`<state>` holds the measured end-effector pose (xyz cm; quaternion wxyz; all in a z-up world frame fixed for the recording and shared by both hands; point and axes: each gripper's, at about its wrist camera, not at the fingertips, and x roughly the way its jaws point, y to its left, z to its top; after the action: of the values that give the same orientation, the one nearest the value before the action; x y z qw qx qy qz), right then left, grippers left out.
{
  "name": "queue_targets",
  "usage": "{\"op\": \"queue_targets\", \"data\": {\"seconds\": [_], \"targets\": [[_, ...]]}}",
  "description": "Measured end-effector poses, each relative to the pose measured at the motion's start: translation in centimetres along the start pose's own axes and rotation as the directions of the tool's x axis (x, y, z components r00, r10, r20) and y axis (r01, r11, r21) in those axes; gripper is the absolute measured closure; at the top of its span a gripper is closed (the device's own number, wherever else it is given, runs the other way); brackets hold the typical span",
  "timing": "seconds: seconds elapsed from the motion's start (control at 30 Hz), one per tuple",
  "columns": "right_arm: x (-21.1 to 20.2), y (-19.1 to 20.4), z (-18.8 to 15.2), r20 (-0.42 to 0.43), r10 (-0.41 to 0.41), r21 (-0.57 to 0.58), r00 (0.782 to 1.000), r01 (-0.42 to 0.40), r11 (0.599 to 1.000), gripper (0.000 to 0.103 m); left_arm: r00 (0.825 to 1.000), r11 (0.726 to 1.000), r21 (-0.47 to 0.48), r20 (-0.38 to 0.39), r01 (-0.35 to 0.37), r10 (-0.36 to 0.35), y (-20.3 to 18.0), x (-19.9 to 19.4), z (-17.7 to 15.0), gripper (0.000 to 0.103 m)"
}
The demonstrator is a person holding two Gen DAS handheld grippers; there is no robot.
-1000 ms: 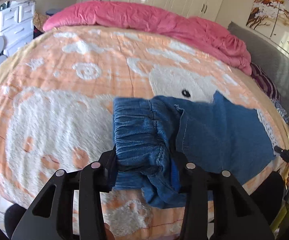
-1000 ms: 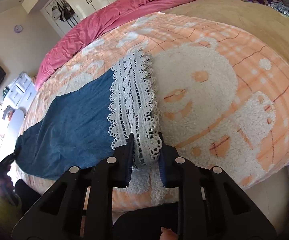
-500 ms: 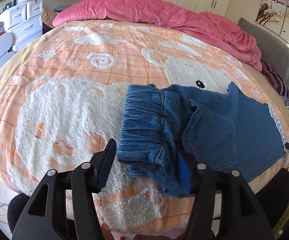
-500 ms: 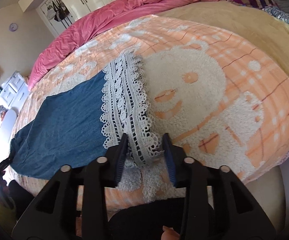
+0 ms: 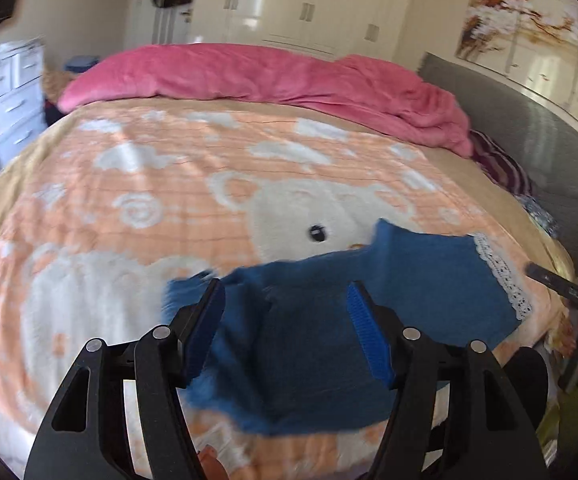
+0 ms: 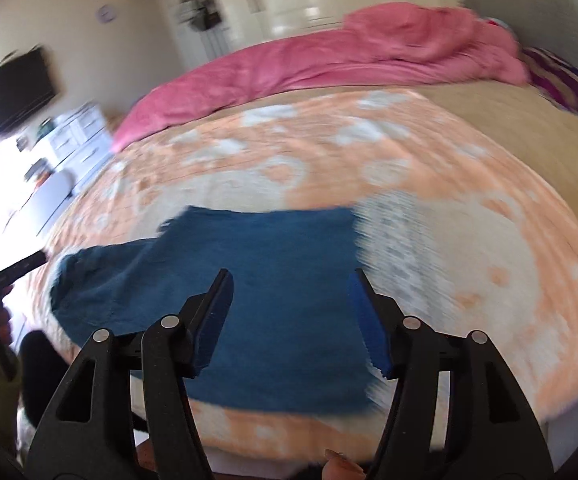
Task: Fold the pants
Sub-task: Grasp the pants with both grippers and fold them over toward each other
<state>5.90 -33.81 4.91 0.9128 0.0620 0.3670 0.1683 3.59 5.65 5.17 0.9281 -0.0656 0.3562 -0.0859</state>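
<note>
Blue denim pants with a white lace hem lie flat near the front edge of the bed. My left gripper is open and empty, raised above the waistband end. In the right wrist view the pants lie with the lace hem to the right. My right gripper is open and empty above the leg end. Both views are motion-blurred.
The bed carries an orange and white bear blanket. A pink duvet is bunched along the far side. A grey headboard stands at the right, white drawers at the left. The other gripper shows at the right edge.
Both grippers opened wide, let go of the pants and drew back upward. The waistband and the lace hem now lie on the blanket.
</note>
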Motion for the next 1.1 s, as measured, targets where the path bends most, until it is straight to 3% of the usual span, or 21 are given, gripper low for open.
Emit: {"op": "queue_targets", "data": {"seconds": [0.13, 0.27, 0.33, 0.47, 0.5, 0.53, 0.57, 0.6, 0.67, 0.77, 0.83, 0.9, 0.97, 1.03, 1.1], "targets": [[6.0, 4.1, 3.5, -0.082, 0.09, -0.078, 0.993, -0.096, 0.992, 0.048, 0.995, 0.996, 0.083, -0.099, 0.038, -0.03, -1.7, 5.0, 2.3, 0.041], [11.6, 7.1, 6.8, -0.16, 0.125, -0.118, 0.979, -0.145, 0.982, 0.048, 0.977, 0.97, 0.241, -0.21, 0.032, 0.02, -2.9, 9.4, 3.4, 0.04], [13.8, 7.8, 7.9, -0.195, 0.144, -0.111, 0.97, -0.167, 0.98, 0.048, 0.958, 0.962, 0.257, -0.285, 0.092, -0.015, -2.7, 11.3, 3.3, 0.04], [18.8, 8.6, 9.4, -0.298, 0.166, -0.078, 0.94, -0.197, 0.977, 0.048, 0.946, 0.955, 0.279, -0.324, 0.099, -0.003, -2.3, 13.2, 2.5, 0.041], [19.5, 8.7, 9.3, -0.317, 0.164, -0.082, 0.934, -0.2, 0.976, 0.048, 0.947, 0.959, 0.264, -0.322, 0.1, -0.01, -1.9, 13.4, 2.2, 0.045], [20.6, 9.0, 9.2, -0.346, 0.162, -0.085, 0.924, -0.203, 0.976, 0.048, 0.946, 0.962, 0.254, -0.324, 0.097, -0.01, -1.7, 13.6, 2.2, 0.063], [21.4, 9.3, 9.0, -0.38, 0.167, -0.094, 0.91, -0.218, 0.971, 0.065, 0.945, 0.965, 0.241, -0.326, 0.103, -0.019, -1.4, 13.7, 2.0, 0.079], [21.7, 9.4, 8.6, -0.395, 0.168, -0.109, 0.903, -0.227, 0.968, 0.102, 0.947, 0.968, 0.224, -0.32, 0.113, -0.037, -1.1, 13.7, 1.8, 0.081], [21.7, 9.4, 8.1, -0.384, 0.108, -0.159, 0.917, -0.181, 0.97, 0.103, 0.956, 0.972, 0.212, -0.291, 0.106, -0.041, -0.8, 13.4, 1.7, 0.085], [21.0, 8.4, 7.7, -0.336, 0.112, -0.128, 0.935, -0.164, 0.978, 0.103, 0.968, 0.988, 0.121, -0.242, 0.099, -0.068, 0.2, 13.0, 1.7, 0.085], [21.5, 7.8, 7.4, -0.305, 0.017, -0.157, 0.952, -0.068, 0.985, 0.103, 0.971, 0.994, 0.064, -0.23, 0.086, -0.069, 1.0, 13.5, 1.4, 0.083], [22.4, 7.2, 7.2, -0.314, -0.029, -0.165, 0.949, -0.024, 0.986, 0.102, 0.973, 0.996, 0.061, -0.223, 0.064, -0.049, 1.0, 14.0, 1.1, 0.082], [22.1, 5.9, 7.2, -0.299, -0.003, -0.104, 0.954, -0.03, 0.994, 0.099, 0.976, 0.995, 0.081, -0.217, 0.052, -0.033, 0.7, 13.9, 1.2, 0.081], [20.4, 5.1, 7.4, -0.253, 0.005, -0.072, 0.967, -0.024, 0.997, 0.091, 0.979, 0.996, 0.081, -0.204, 0.039, -0.022, 0.8, 13.8, 1.4, 0.074], [18.0, 4.8, 7.4, -0.204, 0.034, -0.05, 0.978, -0.045, 0.998, 0.069, 0.98, 0.997, 0.065, -0.197, 0.042, -0.029, 1.0, 13.6, 1.3, 0.072]]}}
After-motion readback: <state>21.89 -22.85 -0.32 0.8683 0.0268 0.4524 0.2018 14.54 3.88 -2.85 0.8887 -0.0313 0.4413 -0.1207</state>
